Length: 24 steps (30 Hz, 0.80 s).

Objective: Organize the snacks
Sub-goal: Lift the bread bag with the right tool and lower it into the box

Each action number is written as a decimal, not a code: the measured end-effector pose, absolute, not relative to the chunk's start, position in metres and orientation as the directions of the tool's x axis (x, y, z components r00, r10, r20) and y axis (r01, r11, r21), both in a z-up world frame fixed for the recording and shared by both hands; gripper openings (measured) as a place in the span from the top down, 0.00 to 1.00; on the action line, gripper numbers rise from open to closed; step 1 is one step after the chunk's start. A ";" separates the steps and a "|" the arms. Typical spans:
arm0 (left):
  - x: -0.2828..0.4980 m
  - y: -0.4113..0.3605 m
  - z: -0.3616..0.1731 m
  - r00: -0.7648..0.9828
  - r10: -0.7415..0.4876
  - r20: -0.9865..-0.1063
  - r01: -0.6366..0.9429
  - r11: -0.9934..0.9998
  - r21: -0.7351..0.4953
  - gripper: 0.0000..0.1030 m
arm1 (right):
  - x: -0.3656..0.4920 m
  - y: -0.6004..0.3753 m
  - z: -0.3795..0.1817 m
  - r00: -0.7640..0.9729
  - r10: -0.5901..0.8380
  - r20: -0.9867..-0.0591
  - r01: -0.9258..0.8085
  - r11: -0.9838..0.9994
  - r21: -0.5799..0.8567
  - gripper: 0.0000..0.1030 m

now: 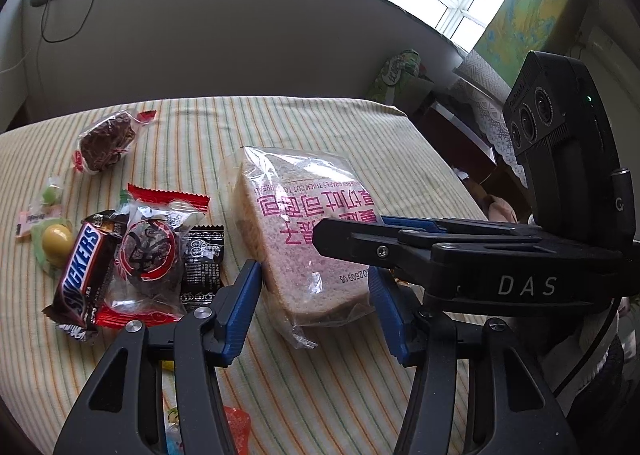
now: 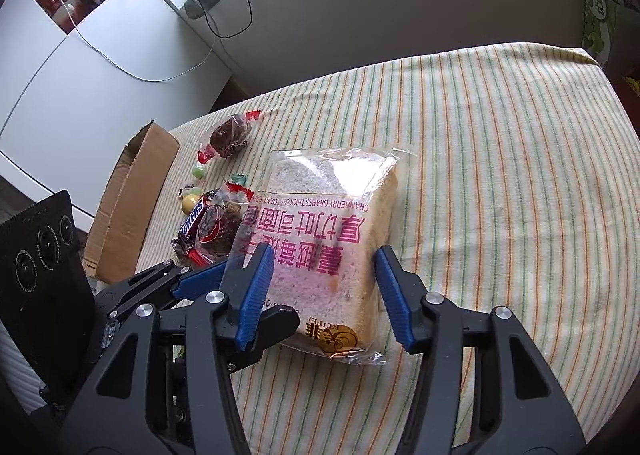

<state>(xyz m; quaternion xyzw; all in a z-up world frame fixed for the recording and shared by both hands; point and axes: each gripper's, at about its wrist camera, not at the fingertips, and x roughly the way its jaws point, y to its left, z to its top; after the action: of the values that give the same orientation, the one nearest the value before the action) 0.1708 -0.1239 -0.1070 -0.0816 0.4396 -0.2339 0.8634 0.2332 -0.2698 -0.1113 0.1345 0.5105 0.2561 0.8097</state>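
**Two claws close in on the bread bag**

Both claws are on the same target. The right claw (image 2: 325, 291) has its blue pads either side of the near end of the bread bag (image 2: 320, 251), jaws about half open; the left pad is at the wrapper, while a sliver of gap shows at the right, so I cannot call it a firm grip. The left claw (image 1: 316, 307) straddles the same bag from its own side, jaws likewise partway open, pads just beside the plastic and whether they press is hard to tell. The bag lies flat on the striped table (image 2: 500, 175).

Just left of the bag sits the small-snack pile: a Snickers bar (image 1: 80, 263), a red-edged cake packet (image 1: 152, 255), a black sachet (image 1: 202, 263). Further out from the bag lies a dark wrapped cake (image 1: 106, 141), and beyond the pile a cardboard box (image 2: 128, 207) lies open.

The risks? Soft bread squashes if the jaws bite hard. Slick film could slip. And two crowded claws may knock each other, or sweep the pile.
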 end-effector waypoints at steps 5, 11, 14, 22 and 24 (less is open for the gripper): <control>0.168 -0.123 -0.104 0.513 -0.472 -0.717 0.334 0.879 -0.340 0.47 | 0.228 -0.269 -0.107 0.353 0.555 -0.753 -0.277 0.831 0.482 0.47; 0.161 -0.119 -0.096 0.533 -0.472 -0.703 0.333 0.880 -0.339 0.47 | 0.219 -0.264 -0.094 0.371 0.555 -0.744 -0.292 0.831 0.474 0.47; 0.157 -0.114 -0.089 0.546 -0.475 -0.691 0.334 0.879 -0.340 0.47 | 0.214 -0.259 -0.083 0.379 0.558 -0.738 -0.305 0.828 0.470 0.47; 0.139 -0.088 -0.068 0.598 -0.469 -0.651 0.324 0.883 -0.338 0.47 | 0.201 -0.230 -0.055 0.398 0.569 -0.719 -0.354 0.819 0.452 0.47; 0.134 -0.079 -0.063 0.611 -0.465 -0.641 0.319 0.885 -0.339 0.47 | 0.198 -0.222 -0.049 0.400 0.576 -0.713 -0.368 0.813 0.450 0.47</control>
<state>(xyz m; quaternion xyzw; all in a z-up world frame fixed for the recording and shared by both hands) 0.1337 -0.0794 -0.0628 -0.0956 0.3825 -0.2195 0.8924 0.1984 -0.2215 -0.0488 0.1109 0.4682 0.2845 0.8292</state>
